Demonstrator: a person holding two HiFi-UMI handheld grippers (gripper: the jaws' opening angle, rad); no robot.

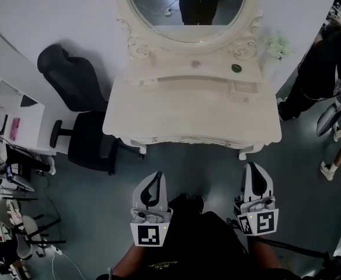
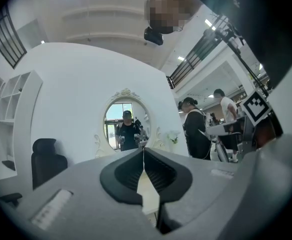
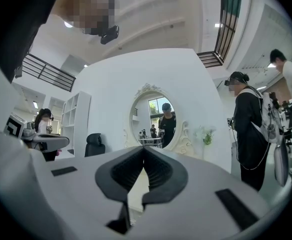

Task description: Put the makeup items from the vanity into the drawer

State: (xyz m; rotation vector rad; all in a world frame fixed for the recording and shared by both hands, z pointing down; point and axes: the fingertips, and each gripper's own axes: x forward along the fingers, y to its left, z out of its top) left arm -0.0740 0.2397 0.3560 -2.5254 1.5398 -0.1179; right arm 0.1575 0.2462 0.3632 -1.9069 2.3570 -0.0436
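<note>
The white vanity (image 1: pixel 159 112) with its oval mirror (image 1: pixel 185 4) stands ahead of me. On its raised back shelf lie a small pinkish item (image 1: pixel 197 65) and a dark green item (image 1: pixel 236 68). A small drawer (image 1: pixel 243 89) sits at the right of that shelf. My left gripper (image 1: pixel 156 176) and right gripper (image 1: pixel 253 168) hang low over the floor, well short of the vanity's front edge. Both are shut with nothing between the jaws. The left gripper (image 2: pixel 144 151) and the right gripper (image 3: pixel 145 149) each point toward the mirror (image 2: pixel 126 126) (image 3: pixel 158 119).
A black office chair (image 1: pixel 80 109) stands at the vanity's left corner, beside a white desk (image 1: pixel 13 118). A small potted plant (image 1: pixel 278 45) is at the vanity's right end. People stand to the right (image 1: pixel 325 69) (image 3: pixel 248 129).
</note>
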